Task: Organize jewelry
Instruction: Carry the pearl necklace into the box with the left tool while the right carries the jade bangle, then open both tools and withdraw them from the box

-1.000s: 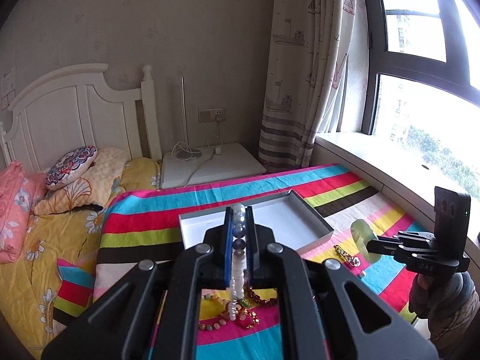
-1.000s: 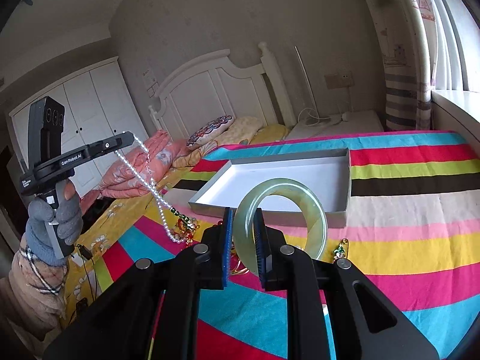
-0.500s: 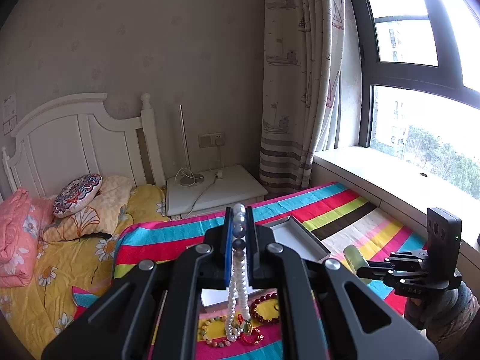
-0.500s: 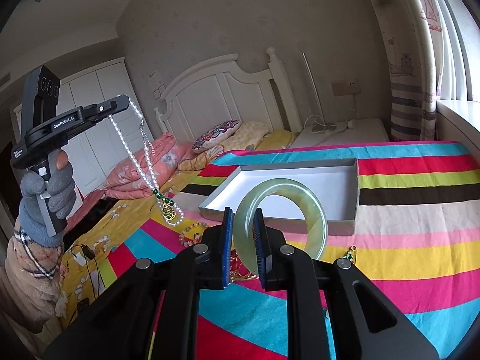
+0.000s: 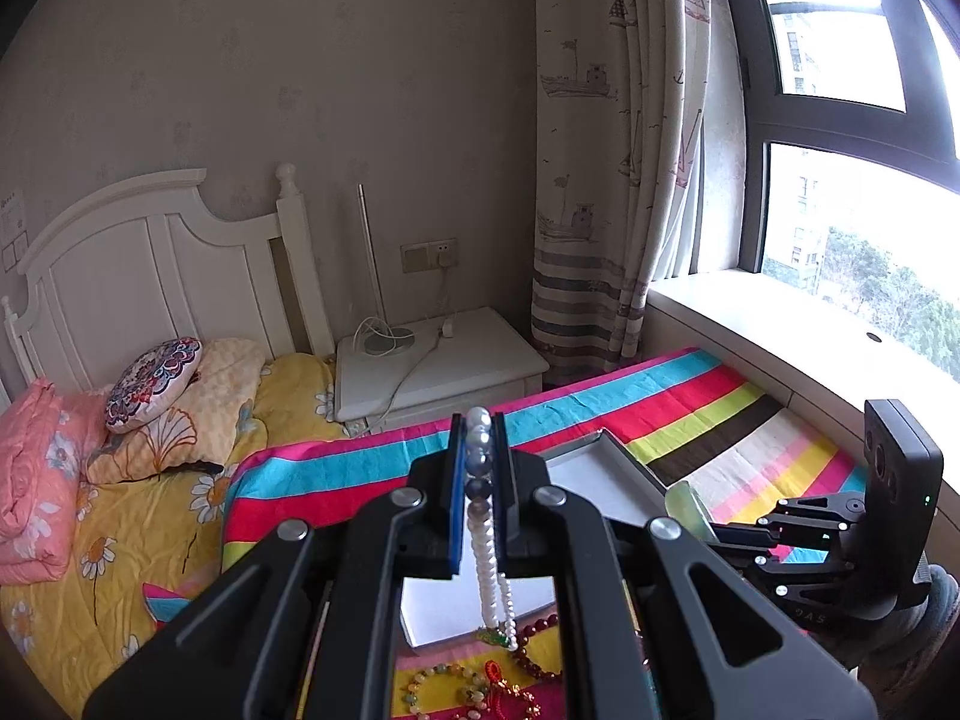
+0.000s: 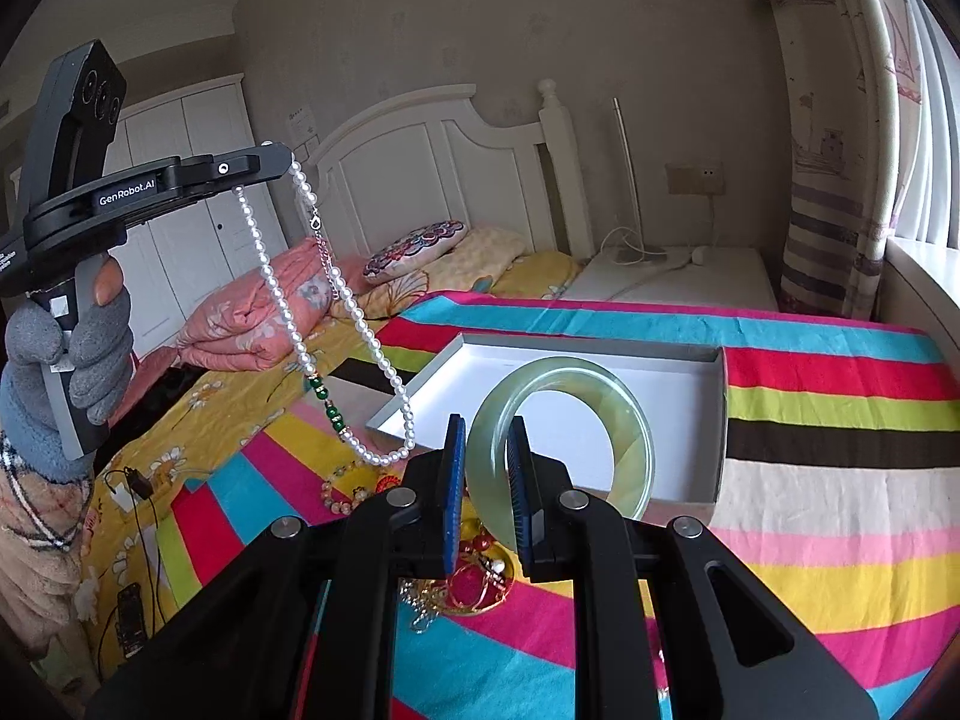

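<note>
My left gripper is shut on a pearl necklace with green beads; the strand hangs free in the air, as the right wrist view shows, high above the striped blanket. My right gripper is shut on a pale green jade bangle, held upright in front of the open white box. The box also shows in the left wrist view. Loose bead bracelets and gold and red jewelry lie on the blanket below the grippers.
The striped blanket covers the bed. A white nightstand with a cable stands by the headboard. Pillows and a pink quilt lie at the left. A windowsill runs along the right. A phone and cable lie on the yellow sheet.
My left gripper has risen and lifted the pearl necklace clear of the jewelry pile. My right gripper has kept the bangle in front of the box.
</note>
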A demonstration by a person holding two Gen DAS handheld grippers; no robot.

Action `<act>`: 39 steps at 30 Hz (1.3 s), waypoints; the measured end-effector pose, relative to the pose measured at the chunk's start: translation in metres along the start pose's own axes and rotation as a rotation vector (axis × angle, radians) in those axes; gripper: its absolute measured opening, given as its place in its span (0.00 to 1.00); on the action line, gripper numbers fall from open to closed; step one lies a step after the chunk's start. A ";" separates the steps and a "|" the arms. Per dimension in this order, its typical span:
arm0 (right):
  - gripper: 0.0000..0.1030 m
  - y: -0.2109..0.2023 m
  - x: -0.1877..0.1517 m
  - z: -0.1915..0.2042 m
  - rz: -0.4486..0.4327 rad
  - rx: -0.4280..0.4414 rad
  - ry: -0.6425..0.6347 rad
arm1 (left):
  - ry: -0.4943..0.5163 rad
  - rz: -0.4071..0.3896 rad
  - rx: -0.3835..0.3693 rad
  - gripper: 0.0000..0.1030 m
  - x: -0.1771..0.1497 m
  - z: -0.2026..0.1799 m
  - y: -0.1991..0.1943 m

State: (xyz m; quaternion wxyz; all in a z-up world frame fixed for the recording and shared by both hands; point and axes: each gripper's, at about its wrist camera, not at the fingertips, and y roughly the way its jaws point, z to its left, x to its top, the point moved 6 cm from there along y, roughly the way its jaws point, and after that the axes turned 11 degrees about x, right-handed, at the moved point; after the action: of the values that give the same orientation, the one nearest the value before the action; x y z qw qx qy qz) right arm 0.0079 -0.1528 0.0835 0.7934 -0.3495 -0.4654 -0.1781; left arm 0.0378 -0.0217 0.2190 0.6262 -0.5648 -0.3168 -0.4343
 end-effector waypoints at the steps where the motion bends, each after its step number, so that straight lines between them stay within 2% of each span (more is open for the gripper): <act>1: 0.16 0.005 0.004 -0.002 0.007 -0.007 -0.004 | 0.000 0.003 0.004 0.06 0.003 -0.001 0.005; 10: 0.16 0.060 0.019 -0.036 0.095 -0.117 -0.016 | -0.024 0.038 0.037 0.06 0.017 -0.005 0.057; 14: 0.16 0.086 0.015 -0.054 0.152 -0.168 -0.004 | -0.064 0.077 0.051 0.06 0.003 -0.002 0.088; 18: 0.16 0.114 0.009 -0.074 0.215 -0.234 0.002 | -0.105 0.125 0.071 0.08 -0.024 0.003 0.123; 19: 0.16 0.120 0.006 -0.080 0.234 -0.254 0.007 | -0.111 0.145 0.073 0.20 -0.032 0.003 0.131; 20: 0.16 0.126 0.003 -0.085 0.252 -0.271 0.013 | -0.116 0.179 0.073 0.47 -0.043 0.003 0.141; 22: 0.17 0.128 0.002 -0.087 0.235 -0.251 0.023 | -0.114 0.195 0.089 0.77 -0.060 0.005 0.147; 24: 0.24 0.124 0.001 -0.087 0.228 -0.238 0.053 | -0.094 0.212 0.108 0.78 -0.078 0.005 0.151; 26: 0.48 0.115 0.002 -0.081 0.204 -0.211 0.061 | -0.090 0.230 0.107 0.78 -0.092 0.008 0.151; 28: 0.55 0.103 0.002 -0.073 0.171 -0.193 0.059 | -0.101 0.232 0.110 0.82 -0.105 0.013 0.144; 35: 0.55 0.059 -0.013 -0.038 0.107 -0.138 0.021 | -0.186 0.241 0.141 0.94 -0.155 0.033 0.098; 39: 0.55 0.048 -0.030 -0.018 0.133 -0.122 -0.030 | -0.226 0.283 0.173 0.98 -0.193 0.048 0.066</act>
State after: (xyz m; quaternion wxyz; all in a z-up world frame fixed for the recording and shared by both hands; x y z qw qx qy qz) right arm 0.0330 -0.1339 0.0332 0.7739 -0.4298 -0.4410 -0.1476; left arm 0.0206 0.0604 0.0264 0.6876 -0.5928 -0.3388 -0.2471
